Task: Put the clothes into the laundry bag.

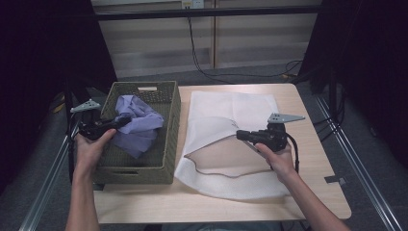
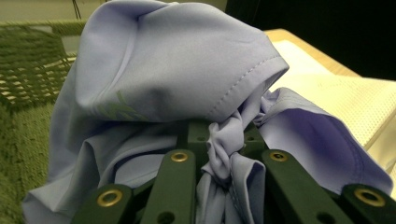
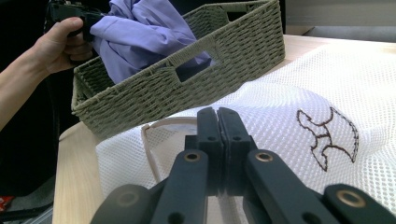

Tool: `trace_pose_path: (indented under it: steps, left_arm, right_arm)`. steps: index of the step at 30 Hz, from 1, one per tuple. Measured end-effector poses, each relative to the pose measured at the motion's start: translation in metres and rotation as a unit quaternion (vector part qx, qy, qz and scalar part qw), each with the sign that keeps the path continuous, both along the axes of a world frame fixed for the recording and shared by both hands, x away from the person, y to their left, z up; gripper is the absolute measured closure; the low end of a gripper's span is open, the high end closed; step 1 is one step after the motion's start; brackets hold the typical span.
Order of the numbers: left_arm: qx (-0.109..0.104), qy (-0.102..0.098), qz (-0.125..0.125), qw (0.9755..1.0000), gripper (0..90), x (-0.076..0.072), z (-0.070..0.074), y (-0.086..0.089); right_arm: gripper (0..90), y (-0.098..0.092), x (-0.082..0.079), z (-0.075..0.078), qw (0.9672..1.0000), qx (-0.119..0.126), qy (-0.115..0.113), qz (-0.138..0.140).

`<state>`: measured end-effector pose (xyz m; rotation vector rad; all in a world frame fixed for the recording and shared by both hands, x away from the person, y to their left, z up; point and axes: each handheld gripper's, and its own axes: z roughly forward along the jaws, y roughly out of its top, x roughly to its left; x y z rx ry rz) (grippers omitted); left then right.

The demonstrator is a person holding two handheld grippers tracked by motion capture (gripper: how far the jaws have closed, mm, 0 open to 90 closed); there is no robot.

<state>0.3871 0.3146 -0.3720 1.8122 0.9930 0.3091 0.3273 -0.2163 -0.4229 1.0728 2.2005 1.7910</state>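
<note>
Lavender cloth (image 1: 137, 122) hangs bunched over the woven green basket (image 1: 171, 125) at the left of the desk (image 1: 317, 183), a twisted fold pinched between the jaws of the left tool (image 1: 126, 120). Right tool (image 1: 239, 135) is clenched with its jaws pressed together on the edge of the white mesh bag (image 1: 231, 108), lifting that layer so the bag's mouth gapes just beside the basket.
</note>
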Motion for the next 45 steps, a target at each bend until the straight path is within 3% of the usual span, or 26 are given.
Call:
trace_pose_path:
  steps: [17,25,29,35,45]
  left_arm:
    - [-0.017,-0.059,-0.005,0.9981,80.7,-0.015,0.031,0.004]
    - [-0.038,-0.073,0.003,0.9966,80.8,-0.019,0.039,0.006]
    - [-0.057,-0.076,-0.002,0.9955,80.8,-0.021,0.044,0.006]
    - [-0.052,-0.1,-0.002,0.9937,80.8,-0.03,0.06,0.0]
    - [-0.07,-0.122,-0.011,0.99,80.7,-0.04,0.074,0.001]
  right_arm:
    - [88.7,-0.001,0.0,0.0,1.0,-0.001,0.0,0.001]
    - [88.7,0.0,0.0,0.0,1.0,-0.001,0.0,0.002]
    - [88.7,-0.001,0.0,0.0,1.0,-0.001,0.0,0.002]
    - [88.7,-0.001,0.0,-0.001,1.0,-0.001,0.0,0.003]
    - [88.8,0.001,-0.001,0.0,1.0,-0.003,0.001,0.002]
